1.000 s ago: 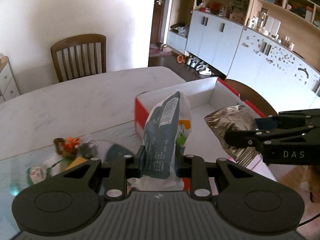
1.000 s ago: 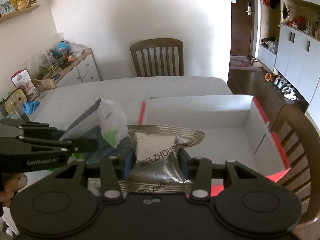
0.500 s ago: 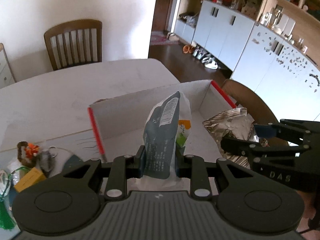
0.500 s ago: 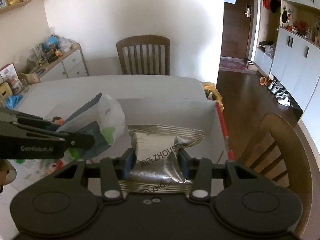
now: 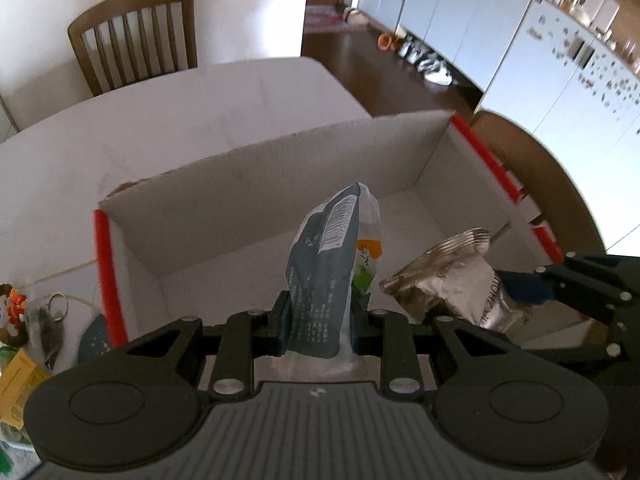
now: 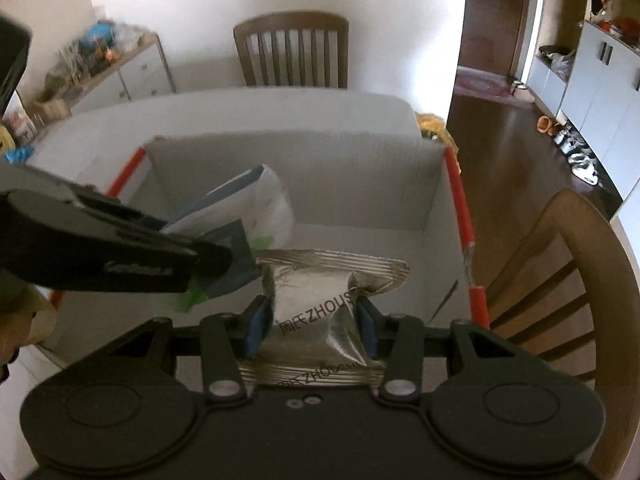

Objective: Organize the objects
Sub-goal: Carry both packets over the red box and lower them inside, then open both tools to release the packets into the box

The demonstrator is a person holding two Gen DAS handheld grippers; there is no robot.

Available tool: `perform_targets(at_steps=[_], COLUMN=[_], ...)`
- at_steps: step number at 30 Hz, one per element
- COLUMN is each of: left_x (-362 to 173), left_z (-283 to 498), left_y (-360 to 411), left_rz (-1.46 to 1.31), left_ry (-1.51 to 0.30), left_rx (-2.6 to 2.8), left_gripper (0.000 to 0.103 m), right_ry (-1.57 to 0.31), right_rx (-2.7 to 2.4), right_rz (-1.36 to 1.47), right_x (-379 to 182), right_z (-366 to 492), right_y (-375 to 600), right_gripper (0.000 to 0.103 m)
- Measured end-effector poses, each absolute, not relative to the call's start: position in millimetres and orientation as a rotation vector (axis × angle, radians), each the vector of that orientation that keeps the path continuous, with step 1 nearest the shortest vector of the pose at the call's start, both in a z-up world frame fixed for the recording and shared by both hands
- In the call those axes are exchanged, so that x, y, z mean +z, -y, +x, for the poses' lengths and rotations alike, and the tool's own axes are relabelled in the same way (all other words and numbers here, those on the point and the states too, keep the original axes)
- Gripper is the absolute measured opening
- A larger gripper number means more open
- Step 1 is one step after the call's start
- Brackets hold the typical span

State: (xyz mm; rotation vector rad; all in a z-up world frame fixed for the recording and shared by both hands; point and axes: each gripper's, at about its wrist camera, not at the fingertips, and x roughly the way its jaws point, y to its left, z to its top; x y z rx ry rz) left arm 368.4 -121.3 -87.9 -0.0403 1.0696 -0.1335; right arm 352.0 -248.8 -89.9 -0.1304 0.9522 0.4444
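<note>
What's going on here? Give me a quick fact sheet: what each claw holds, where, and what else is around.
left gripper: shut on grey snack bag
right gripper: shut on silver foil packet
position: both packs held over the open box, side by side
box: white cardboard, red edges, nothing seen inside
box rests on: white table
beside box: keys and small clutter
nearby: wooden chair

Daylight illumination, bright on the rear wall [image 5: 240, 8] and dimmer in the foreground. Both fisheye views bow straight lines strongly toward the edges. Motion blur softens the cabinets [image 5: 560, 52] at right in the left wrist view and the cluttered sideboard [image 6: 112, 68] in the right wrist view. The box interior [image 6: 352, 184] lies in soft shadow.
</note>
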Motion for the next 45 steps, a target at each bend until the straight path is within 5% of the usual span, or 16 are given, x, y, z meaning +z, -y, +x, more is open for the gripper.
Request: perform_targets(at_steps=[24, 27, 29, 30, 45], left_x=[-136.9, -133.6, -129.2, -125.9, -71.1], left_z=[383.5, 381.7, 379.1, 379.6, 342.6], left_y=[138.3, 139.5, 139.5, 138.9, 118.3], left_rz=[0.029, 0.048, 0.053, 0.046, -0.025], left_ry=[-1.224, -1.22, -1.201, -1.191, -1.057], left_rx=[-0.149, -0.168, -0.17, -0.174, -0.208], left_gripper=[0.028, 0.038, 0.058, 0.06, 0.061], right_ry=[-1.04, -1.032, -1.027, -1.024, -0.945], right_rx=[0.481, 0.473, 0.47, 0.469, 0.481], right_rz=[-0.233, -0.228, -0.222, -0.22, -0.161], right_x=[-109.6, -106.5, -103.4, -102.2, -61.9], right_z=[363.1, 360.9, 361.5, 362.0, 333.7], right_y=[242.5, 247.7, 247.7, 247.6, 253.6], right_gripper=[0.045, 0.046, 0.046, 0.046, 0.049])
